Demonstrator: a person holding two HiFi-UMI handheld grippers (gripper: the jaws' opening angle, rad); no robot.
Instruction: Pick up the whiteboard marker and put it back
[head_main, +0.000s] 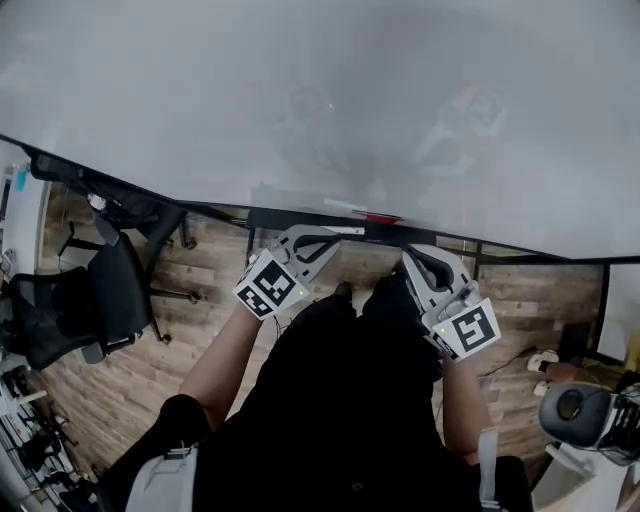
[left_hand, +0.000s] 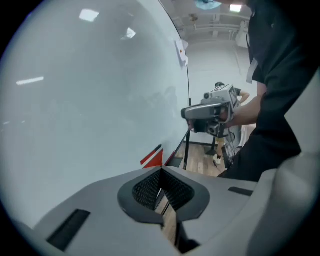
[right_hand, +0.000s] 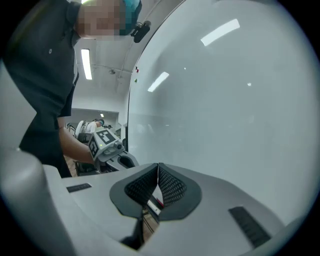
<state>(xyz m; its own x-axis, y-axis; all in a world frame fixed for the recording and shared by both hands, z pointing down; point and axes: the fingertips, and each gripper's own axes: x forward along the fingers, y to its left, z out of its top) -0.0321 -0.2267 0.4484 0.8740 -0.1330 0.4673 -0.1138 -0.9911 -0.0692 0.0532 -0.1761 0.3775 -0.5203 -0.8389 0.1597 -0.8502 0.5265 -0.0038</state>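
Head view looks steeply down a whiteboard to the ledge along its bottom edge. The marker, white with a red end, lies flat on that ledge near its middle, lengthwise against the board. The left gripper and right gripper hang just below the ledge, close to the person's body, near each other but apart from the marker. In each gripper view the ribbed pads meet with nothing between them, so both tools are closed and empty.

The likely trouble is the approach. The jaws must part before either tool reaches in; a closed tip would only shove the marker. It looks round and the ledge narrow, so a nudge could roll it over the front edge to the wood floor. Coming in at a slant could pinch only the red end, which may be a cap that pulls off. A jaw could also scrape the board behind.

No brand or lettering can be read. The marker is too small, and the cubes carry only black-and-white square patterns. A small paper on the board shows no legible print.
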